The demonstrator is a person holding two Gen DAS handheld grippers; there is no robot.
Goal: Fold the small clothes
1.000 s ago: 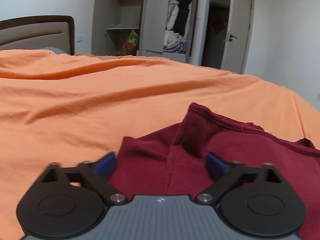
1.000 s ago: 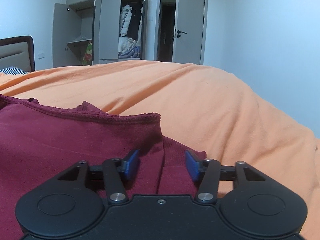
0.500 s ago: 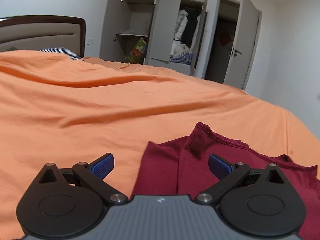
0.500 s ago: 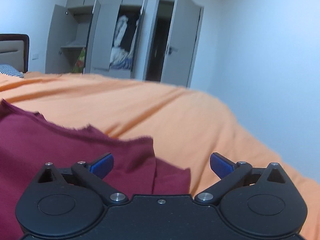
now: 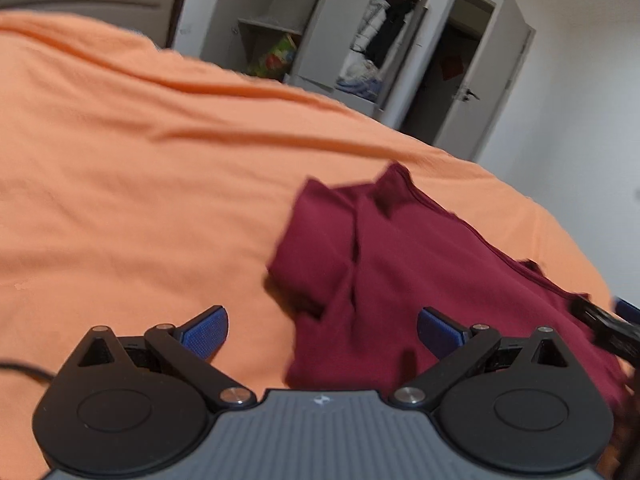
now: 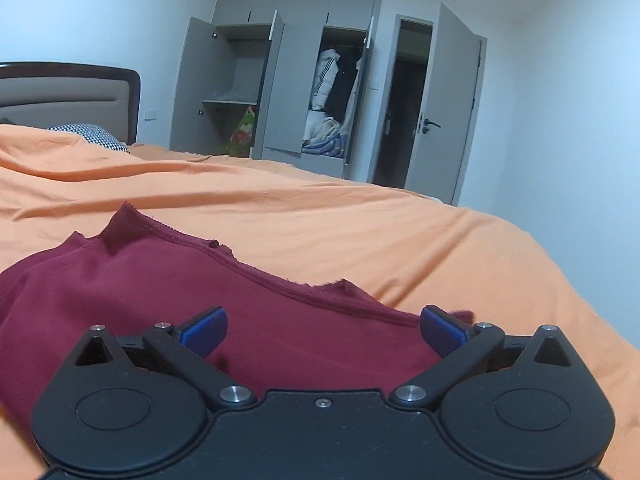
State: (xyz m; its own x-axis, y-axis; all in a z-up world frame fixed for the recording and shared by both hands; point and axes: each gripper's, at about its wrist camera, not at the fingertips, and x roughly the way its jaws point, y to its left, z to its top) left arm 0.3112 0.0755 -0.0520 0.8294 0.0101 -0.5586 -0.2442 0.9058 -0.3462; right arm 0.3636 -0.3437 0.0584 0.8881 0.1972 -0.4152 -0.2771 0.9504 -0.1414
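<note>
Maroon garment [image 5: 420,264] on sheet [image 5: 120,180] — both grippers [image 6: 323,330] wide apart.

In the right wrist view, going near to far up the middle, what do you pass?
Right tool → maroon garment → orange bedsheet → open grey wardrobe.
</note>
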